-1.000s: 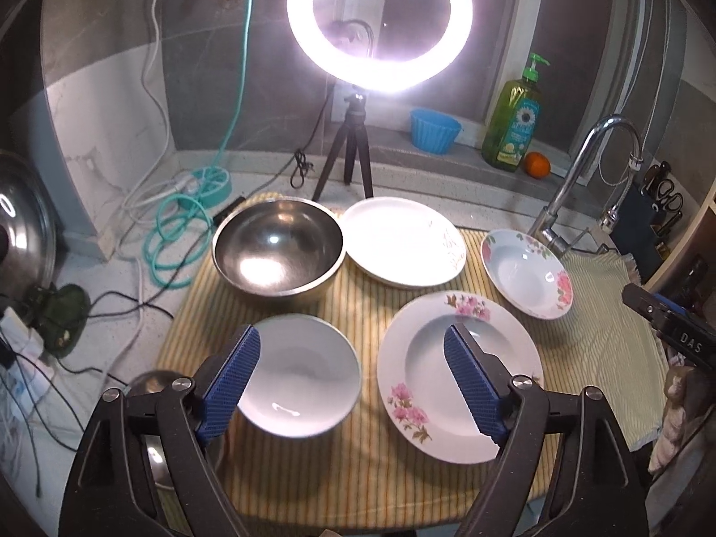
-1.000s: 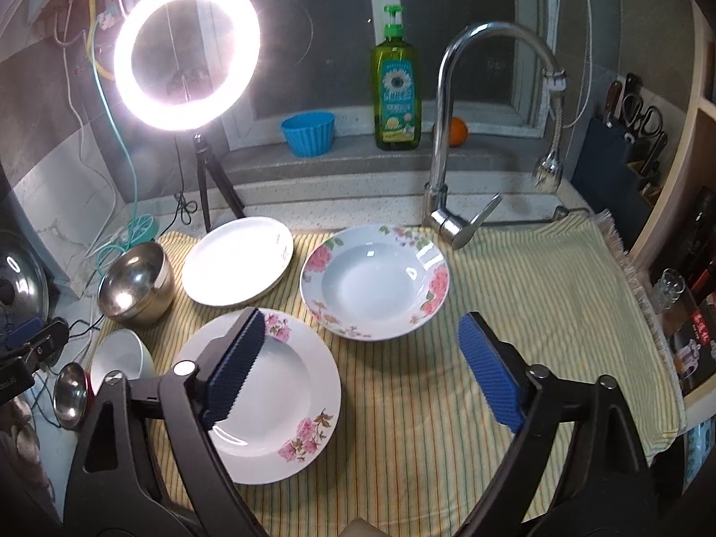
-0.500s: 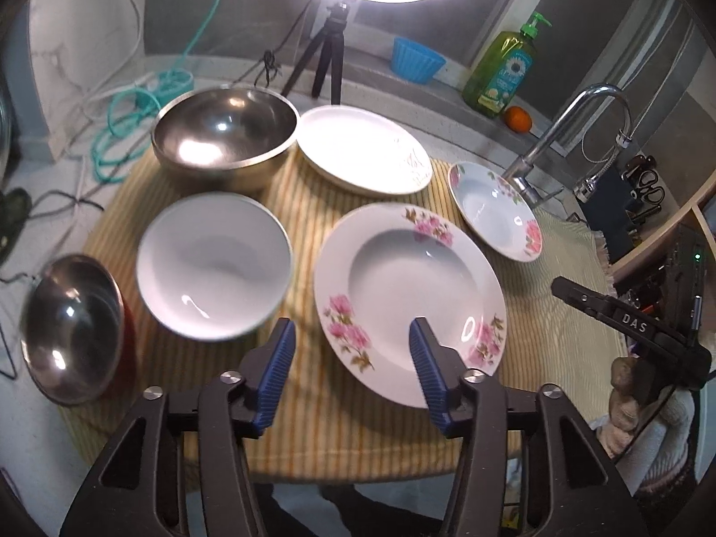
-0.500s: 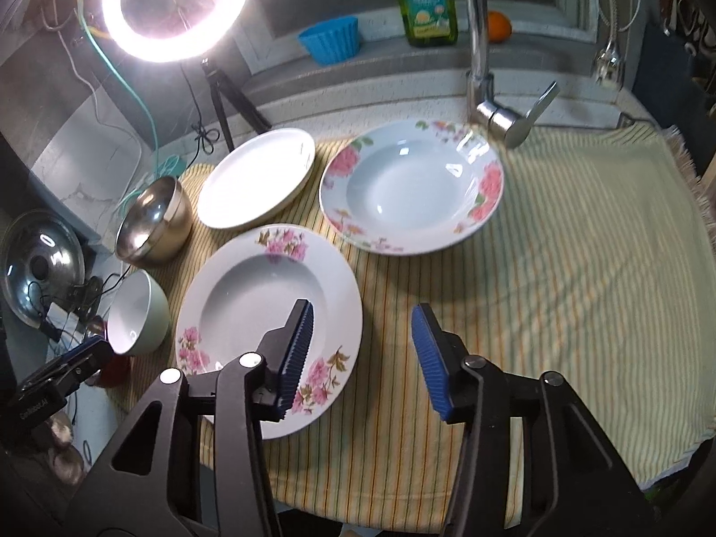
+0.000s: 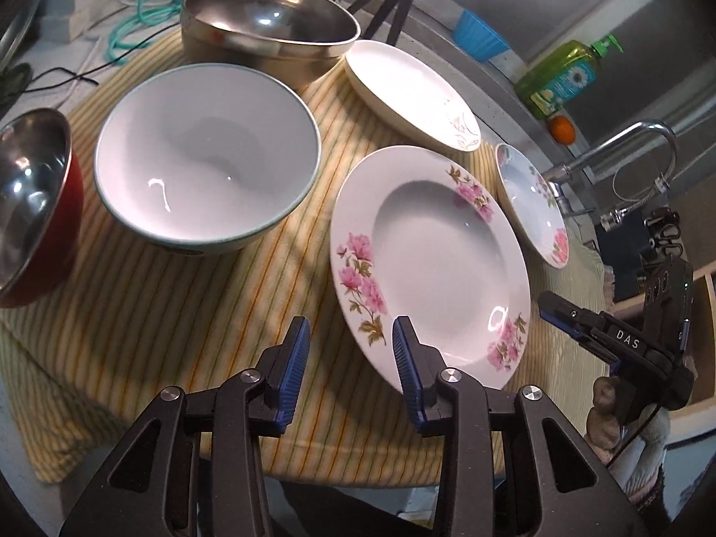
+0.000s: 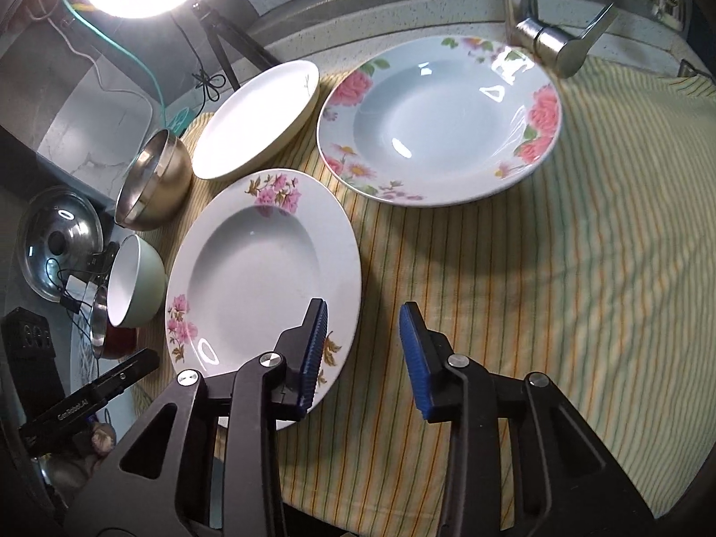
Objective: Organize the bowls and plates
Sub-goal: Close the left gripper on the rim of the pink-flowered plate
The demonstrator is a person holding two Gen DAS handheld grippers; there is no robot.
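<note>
1. Dishes lie spread singly over the striped cloth (image 6: 514, 291), none stacked, so by my reading the sorting has not begun.
2. Nearest both grippers is the pink-flowered plate (image 5: 429, 259), flat on the cloth; the rose plate (image 6: 438, 121) sits behind it by the tap (image 6: 541, 40), and the plain white plate (image 6: 257, 121) is just beside both.
3. Bowls keep to the other end: the white bowl (image 5: 206, 156), the big steel bowl (image 5: 268, 31) behind it, and a red bowl (image 5: 36, 206) at the cloth's edge.
4. Both grippers straddle the near rim of the pink-flowered plate, which suggests it is the first piece to be lifted.
5. Left gripper (image 5: 351, 349): jaws partly apart and closing, with only cloth and the plate's edge showing between them; nothing gripped.
6. Right gripper (image 6: 364, 349): jaws likewise partly apart and closing, one finger over the plate's rim, the other over cloth; whether it touches the rim I cannot tell.
</note>
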